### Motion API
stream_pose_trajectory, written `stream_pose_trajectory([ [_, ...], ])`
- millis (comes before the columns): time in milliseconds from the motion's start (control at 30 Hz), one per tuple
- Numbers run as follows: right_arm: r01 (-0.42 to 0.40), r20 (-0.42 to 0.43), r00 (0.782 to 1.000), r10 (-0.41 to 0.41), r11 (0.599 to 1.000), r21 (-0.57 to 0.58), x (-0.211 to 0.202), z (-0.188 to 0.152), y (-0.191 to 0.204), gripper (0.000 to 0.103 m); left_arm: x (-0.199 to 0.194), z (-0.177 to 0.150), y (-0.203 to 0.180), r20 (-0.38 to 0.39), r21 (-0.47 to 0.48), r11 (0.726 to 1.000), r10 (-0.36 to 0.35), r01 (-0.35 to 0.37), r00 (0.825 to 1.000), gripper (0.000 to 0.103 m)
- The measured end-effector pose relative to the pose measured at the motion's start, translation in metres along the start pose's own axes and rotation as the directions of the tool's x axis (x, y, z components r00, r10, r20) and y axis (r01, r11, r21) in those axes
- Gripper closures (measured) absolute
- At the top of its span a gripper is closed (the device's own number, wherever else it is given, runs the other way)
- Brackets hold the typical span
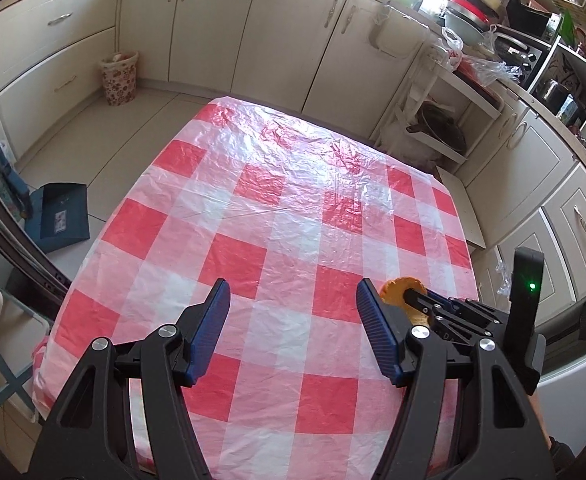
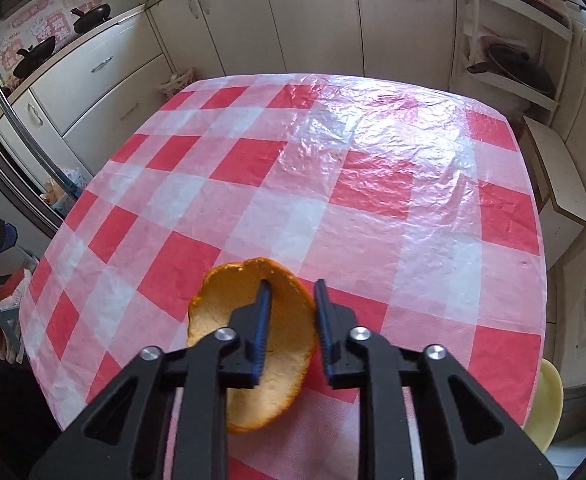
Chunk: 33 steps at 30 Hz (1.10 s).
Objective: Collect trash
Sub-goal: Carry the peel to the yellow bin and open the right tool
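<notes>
A curved orange peel (image 2: 213, 312) sits between the fingers of my right gripper (image 2: 293, 322), above the red-and-white checked tablecloth (image 2: 333, 208). The jaws are narrowly apart with the peel's rim between them, and the peel looks held off the table. In the left wrist view the peel (image 1: 397, 290) shows at the right gripper's tip (image 1: 413, 294), just right of my left gripper. My left gripper (image 1: 293, 320) is open and empty, above the near part of the cloth (image 1: 277, 208).
A patterned waste basket (image 1: 119, 76) stands on the floor by the far-left cabinets. A dark dustpan (image 1: 63, 212) lies on the floor left of the table. A white shelf rack (image 1: 441, 112) and cluttered counter stand at right. A yellow chair (image 2: 545, 404) is at the table's near right.
</notes>
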State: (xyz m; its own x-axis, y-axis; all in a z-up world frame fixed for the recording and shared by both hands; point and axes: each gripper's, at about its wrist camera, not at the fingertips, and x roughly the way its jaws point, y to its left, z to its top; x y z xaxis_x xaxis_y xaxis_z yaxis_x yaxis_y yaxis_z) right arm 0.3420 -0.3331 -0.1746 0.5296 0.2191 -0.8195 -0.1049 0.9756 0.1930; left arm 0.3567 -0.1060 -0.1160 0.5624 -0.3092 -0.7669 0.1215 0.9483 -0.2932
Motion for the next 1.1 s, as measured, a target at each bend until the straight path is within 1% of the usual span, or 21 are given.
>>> stream_pose_trajectory([
  [33, -0.007, 0.004, 1.000, 0.007, 1.000, -0.006, -0.002, 0.000, 0.001, 0.097, 0.000, 0.000, 0.001, 0.000, -0.002, 1.000, 0.001, -0.001, 1.000, 0.041],
  [67, -0.010, 0.010, 1.000, 0.010, 1.000, -0.013, -0.006, -0.001, 0.002, 0.098, 0.000, 0.000, 0.001, 0.000, -0.001, 1.000, 0.003, -0.003, 1.000, 0.041],
  [200, -0.009, 0.037, 0.999, 0.010, 0.999, -0.032, -0.028, -0.006, 0.000, 0.098, 0.003, -0.002, -0.003, 0.000, 0.014, 1.000, 0.017, -0.017, 1.000, 0.041],
  [333, 0.009, 0.086, 0.996, -0.008, 1.000, -0.015, -0.065, -0.014, -0.021, 0.098, 0.007, -0.006, -0.008, -0.006, 0.028, 0.999, 0.029, -0.028, 1.000, 0.041],
  [433, 0.055, 0.134, 0.989, -0.058, 0.998, 0.026, -0.099, -0.024, -0.051, 0.098, 0.011, -0.009, -0.012, -0.007, 0.049, 0.998, 0.041, -0.041, 0.999, 0.041],
  [533, 0.130, 0.163, 0.976, -0.147, 0.986, 0.107, -0.130, -0.041, -0.094, 0.098, 0.013, -0.012, -0.017, -0.007, 0.067, 0.997, 0.050, -0.049, 0.999, 0.041],
  [600, 0.202, 0.148, 0.963, -0.224, 0.968, 0.152, -0.139, -0.054, -0.120, 0.098, 0.015, -0.014, -0.021, -0.009, 0.077, 0.996, 0.053, -0.052, 0.999, 0.040],
  [633, 0.253, 0.128, 0.953, -0.275, 0.953, 0.165, -0.139, -0.061, -0.132, 0.098, 0.016, -0.015, -0.023, -0.009, 0.083, 0.995, 0.056, -0.055, 0.998, 0.039],
  [700, 0.332, 0.077, 0.934, -0.349, 0.928, 0.171, -0.133, -0.073, -0.151, 0.098, 0.017, -0.017, -0.027, -0.010, 0.095, 0.994, 0.061, -0.059, 0.998, 0.037],
  [767, 0.397, 0.001, 0.915, -0.403, 0.902, 0.171, -0.116, -0.084, -0.170, 0.098, 0.018, -0.019, -0.032, -0.010, 0.112, 0.992, 0.065, -0.063, 0.998, 0.036],
  [833, 0.438, -0.088, 0.899, -0.429, 0.886, 0.154, -0.094, -0.092, -0.182, 0.097, 0.019, -0.021, -0.035, -0.010, 0.129, 0.990, 0.067, -0.065, 0.998, 0.036],
  [867, 0.450, -0.151, 0.890, -0.429, 0.882, 0.144, -0.079, -0.096, -0.189, 0.092, 0.019, -0.022, -0.038, -0.010, 0.140, 0.988, 0.065, -0.063, 0.998, 0.035],
  [900, 0.458, -0.195, 0.882, -0.429, 0.878, 0.140, -0.069, -0.099, -0.194, 0.084, 0.019, -0.022, -0.039, -0.009, 0.150, 0.987, 0.061, -0.059, 0.998, 0.035],
  [933, 0.470, -0.228, 0.872, -0.434, 0.872, 0.135, -0.060, -0.102, -0.197, 0.061, 0.018, -0.022, -0.040, -0.006, 0.160, 0.986, 0.057, -0.056, 0.998, 0.034],
  [967, 0.481, -0.228, 0.866, -0.446, 0.867, 0.131, -0.057, -0.102, -0.196, 0.054, 0.016, -0.022, -0.042, 0.001, 0.173, 0.983, 0.056, -0.056, 0.998, 0.032],
  [1000, 0.488, -0.226, 0.862, -0.453, 0.862, 0.133, -0.056, -0.099, -0.195, 0.054, 0.012, -0.023, -0.044, 0.012, 0.189, 0.980, 0.060, -0.061, 0.998, 0.031],
  [1033, 0.486, -0.217, 0.865, -0.452, 0.862, 0.145, -0.061, -0.096, -0.193, 0.053, 0.009, -0.023, -0.046, 0.025, 0.203, 0.976, 0.069, -0.072, 0.997, 0.029],
  [1100, 0.454, -0.164, 0.889, -0.428, 0.871, 0.189, -0.076, -0.084, -0.184, 0.048, 0.000, -0.025, -0.049, 0.053, 0.227, 0.969, 0.082, -0.092, 0.995, 0.024],
])
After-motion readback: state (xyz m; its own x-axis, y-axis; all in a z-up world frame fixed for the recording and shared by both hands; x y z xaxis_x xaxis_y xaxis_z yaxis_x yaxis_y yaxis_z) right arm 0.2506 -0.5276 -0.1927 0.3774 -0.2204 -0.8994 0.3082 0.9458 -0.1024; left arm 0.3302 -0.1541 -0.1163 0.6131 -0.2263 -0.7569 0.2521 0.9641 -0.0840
